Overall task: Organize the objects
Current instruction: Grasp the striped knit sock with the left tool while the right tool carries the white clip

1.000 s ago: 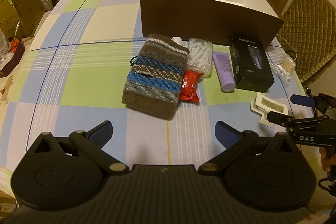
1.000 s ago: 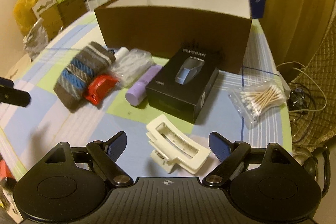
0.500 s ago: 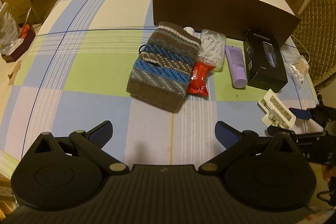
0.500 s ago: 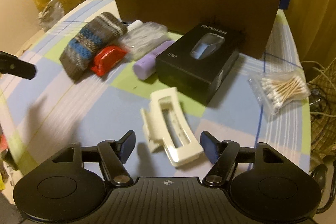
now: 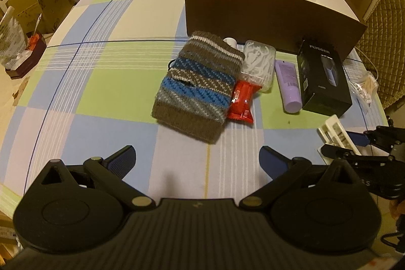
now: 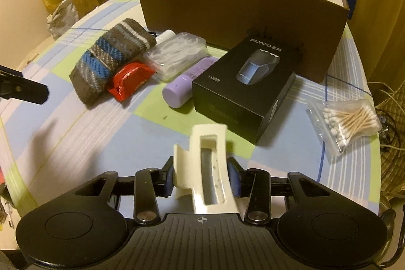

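Right gripper [image 6: 201,177] pinches the cream hair claw clip [image 6: 206,168] at bottom centre of the right wrist view, blue pads pressed on both its sides. Left gripper [image 5: 197,156] spread wide over bare checked tablecloth [image 5: 101,82], holding nothing. Knit striped pouch [image 5: 197,87], red packet [image 5: 241,103], floss pick box [image 5: 258,65], purple tube [image 5: 288,85] and black shaver box [image 5: 324,80] lie mid-frame, in front of the open brown box [image 5: 265,6]. Cotton swab bag [image 6: 346,120] at right.
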Demonstrator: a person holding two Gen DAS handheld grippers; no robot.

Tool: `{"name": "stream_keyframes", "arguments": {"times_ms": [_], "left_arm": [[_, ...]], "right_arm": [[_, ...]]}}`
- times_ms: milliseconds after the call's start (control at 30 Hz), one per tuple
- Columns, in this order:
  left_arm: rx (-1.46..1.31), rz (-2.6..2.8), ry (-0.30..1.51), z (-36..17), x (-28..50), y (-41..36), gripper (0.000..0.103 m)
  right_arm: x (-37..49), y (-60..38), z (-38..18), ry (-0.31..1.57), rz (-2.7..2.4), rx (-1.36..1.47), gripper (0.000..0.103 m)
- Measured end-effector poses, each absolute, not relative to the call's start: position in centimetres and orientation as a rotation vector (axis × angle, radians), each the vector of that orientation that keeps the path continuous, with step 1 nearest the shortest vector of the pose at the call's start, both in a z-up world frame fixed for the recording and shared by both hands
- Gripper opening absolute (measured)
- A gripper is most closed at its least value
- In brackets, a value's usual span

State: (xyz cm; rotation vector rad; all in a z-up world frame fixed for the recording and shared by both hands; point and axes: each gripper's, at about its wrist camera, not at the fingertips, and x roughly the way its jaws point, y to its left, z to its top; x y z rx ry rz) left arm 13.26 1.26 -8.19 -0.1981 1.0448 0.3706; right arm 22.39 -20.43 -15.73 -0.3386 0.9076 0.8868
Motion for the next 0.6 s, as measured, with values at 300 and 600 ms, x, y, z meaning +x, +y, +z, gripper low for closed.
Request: {"name": "stream_keyframes", "arguments": {"times_ms": [300,600], "left_arm": [[-0.110,0.278,0.999,-9.2,15.4,2.0,0.099],[0.005,0.159,0.945,-10.8,20.0,3.2,0.086]], "right_arm": [[22.2,-22.2,-13.1,0.901,0.834,-0.195,0.038],[22.9,-25.2,-10.8,0.899,0.673,-0.044,0.038]]}}
